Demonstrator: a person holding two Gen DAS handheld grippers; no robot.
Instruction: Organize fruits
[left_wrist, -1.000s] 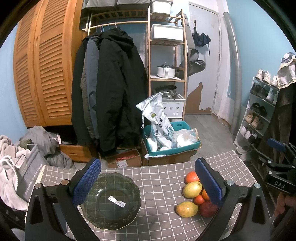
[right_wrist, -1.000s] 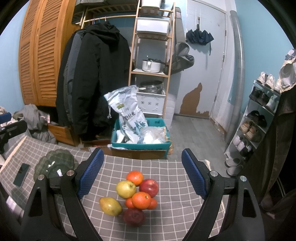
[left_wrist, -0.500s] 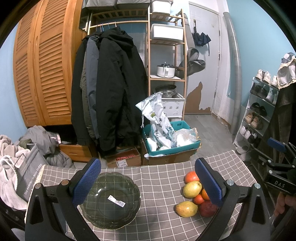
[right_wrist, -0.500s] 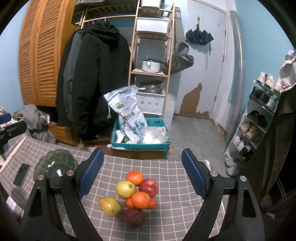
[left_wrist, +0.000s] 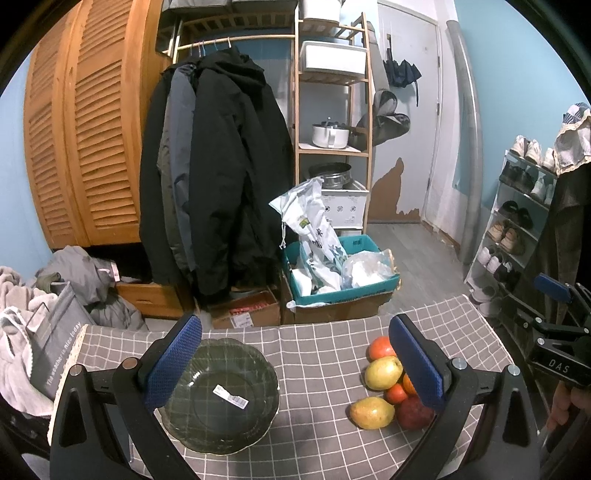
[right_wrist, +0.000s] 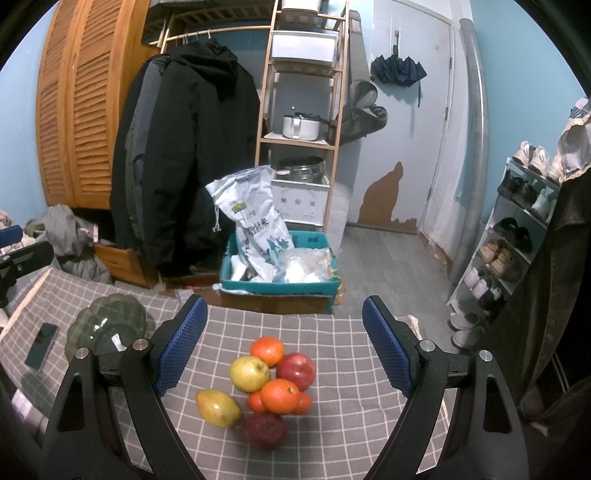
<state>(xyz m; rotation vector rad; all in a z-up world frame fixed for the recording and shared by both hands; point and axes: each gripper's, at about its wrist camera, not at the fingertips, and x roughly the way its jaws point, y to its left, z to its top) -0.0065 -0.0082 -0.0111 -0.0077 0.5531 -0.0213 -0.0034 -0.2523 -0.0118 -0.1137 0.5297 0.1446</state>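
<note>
The task looked barely begun. The scalloped dark green glass bowl (left_wrist: 221, 393), in the lower left of the left wrist view, held no fruit, only a white barcode sticker (left_wrist: 231, 394). All the fruit sat in one tight cluster low in the centre of the right wrist view, well apart from the bowl, so every piece was left to move.

The bench (right_wrist: 332, 332), covered in a grey cloth with a white grid, filled the bottom of both views. Behind it, a louvred orange wooden wardrobe (left_wrist: 81, 140) took the upper left, dark coats (left_wrist: 221, 177) hung on a rail at centre, and a pale wooden shelf unit (right_wrist: 299, 110) held a white pot. A teal crate (right_wrist: 280, 273) with a printed white sack stood on the floor below. A pale door with peeling paint was upper right, and a shoe rack (right_wrist: 517, 236) ran down the right edge.

The left tool (left_wrist: 293, 360) hung above the bench with its blue-padded jaws wide apart and nothing between them. The right tool (right_wrist: 284, 339) did the same, its jaws framing the fruit from above.

In the cluster, a red apple (right_wrist: 295, 370), a yellow-green apple (right_wrist: 249, 373), a dark red apple (right_wrist: 265, 430) and an elongated yellow mango-like fruit (right_wrist: 218, 408) touched several small oranges (right_wrist: 279, 396). A dark phone (right_wrist: 41, 345) lay lower left, just beside the bowl.
</note>
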